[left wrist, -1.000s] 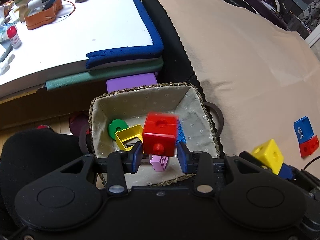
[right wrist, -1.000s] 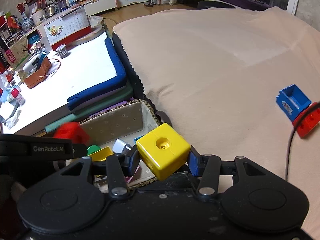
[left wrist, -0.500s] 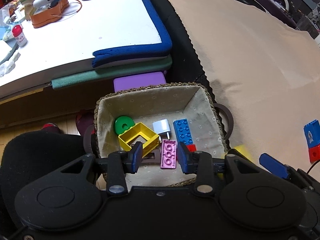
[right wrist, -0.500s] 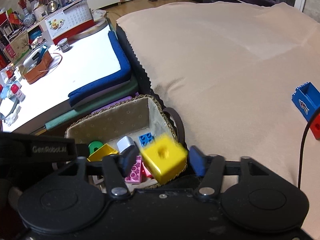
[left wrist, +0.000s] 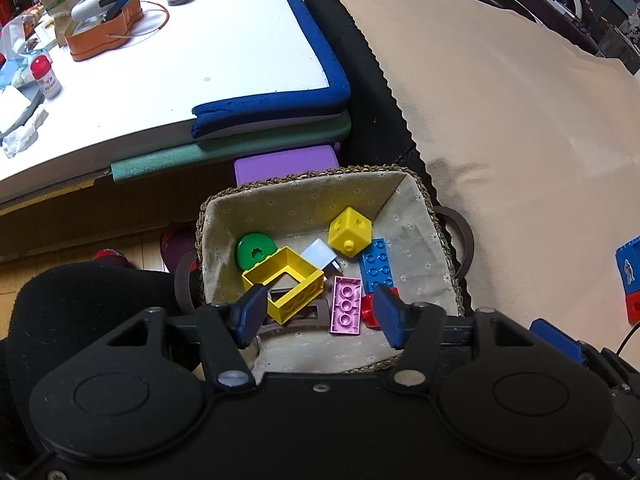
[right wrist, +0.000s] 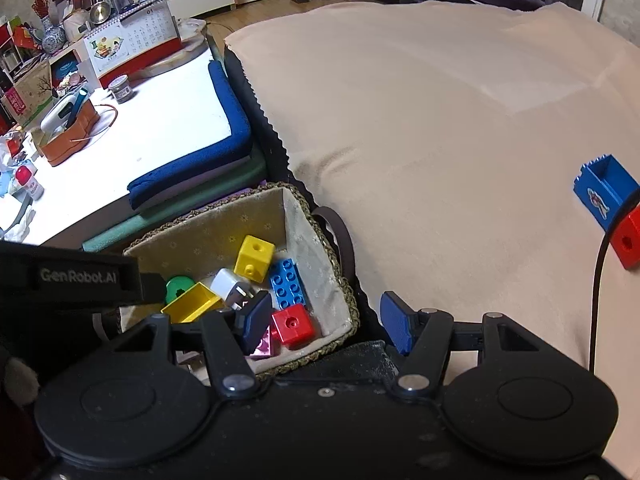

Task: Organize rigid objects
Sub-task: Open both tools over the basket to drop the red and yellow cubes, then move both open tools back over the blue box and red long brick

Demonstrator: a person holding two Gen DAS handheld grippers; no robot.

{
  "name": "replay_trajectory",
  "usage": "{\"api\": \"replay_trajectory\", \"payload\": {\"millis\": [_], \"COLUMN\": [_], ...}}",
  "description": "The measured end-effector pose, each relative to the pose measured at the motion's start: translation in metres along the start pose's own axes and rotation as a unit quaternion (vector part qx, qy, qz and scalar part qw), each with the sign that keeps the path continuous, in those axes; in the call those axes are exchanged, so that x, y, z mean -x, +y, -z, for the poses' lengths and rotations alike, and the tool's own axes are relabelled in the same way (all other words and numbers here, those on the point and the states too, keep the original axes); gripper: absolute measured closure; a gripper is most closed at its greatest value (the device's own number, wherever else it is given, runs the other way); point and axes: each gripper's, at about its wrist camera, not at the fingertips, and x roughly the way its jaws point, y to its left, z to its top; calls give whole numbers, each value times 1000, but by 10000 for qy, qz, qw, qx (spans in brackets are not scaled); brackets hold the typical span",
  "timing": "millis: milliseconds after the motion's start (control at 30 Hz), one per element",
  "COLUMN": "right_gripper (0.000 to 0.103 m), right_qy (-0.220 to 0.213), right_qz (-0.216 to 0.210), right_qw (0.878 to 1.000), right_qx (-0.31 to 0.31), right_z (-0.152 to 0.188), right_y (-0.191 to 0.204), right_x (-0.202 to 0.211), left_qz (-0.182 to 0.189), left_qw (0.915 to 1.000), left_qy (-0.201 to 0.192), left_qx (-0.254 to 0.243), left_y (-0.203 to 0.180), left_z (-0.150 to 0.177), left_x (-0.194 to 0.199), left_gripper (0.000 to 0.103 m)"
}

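Observation:
A woven basket with a cloth lining sits on the floor beside the bed. In it lie a yellow cube, a red cube, a blue brick, a pink plate, a yellow frame brick, a green round piece and a white piece. My left gripper hangs over the basket's near side, its jaws opening with nothing gripped. My right gripper stands open over the basket's right rim, holding nothing.
A blue open brick and a red brick lie on the beige blanket at the right, near a black cable. A white low table with cushions, an orange case and a purple box stand behind the basket.
The red cube left my left gripper and the yellow cube left my right gripper; both now lie in the basket. The left jaws have spread wider.

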Motion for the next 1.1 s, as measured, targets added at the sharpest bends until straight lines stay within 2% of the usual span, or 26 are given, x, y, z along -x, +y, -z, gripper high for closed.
{"api": "replay_trajectory", "payload": {"millis": [300,733,933,1100], "right_gripper": [43,43,42,42], "right_qy": [144,152,92,-1], "right_qz": [6,-146,36,248], "right_qw": [9999,9995,9997,9997], "right_qx": [-3,240,221,-27], "right_z": [4,-3,-11,-22], "right_y": [0,9,2,-18], "right_x": [-8,-10,-14,-16], "left_qz": [-157,-328,-313,-311], "left_qw": [9998,9993,9993,9993], "left_qy": [96,169,190,198], "left_qx": [-36,18,34,26], "left_y": [-1,2,2,1], "left_z": [0,1,1,1], "left_x": [-4,-7,-8,-8], "left_gripper": [39,38,36,36]}}
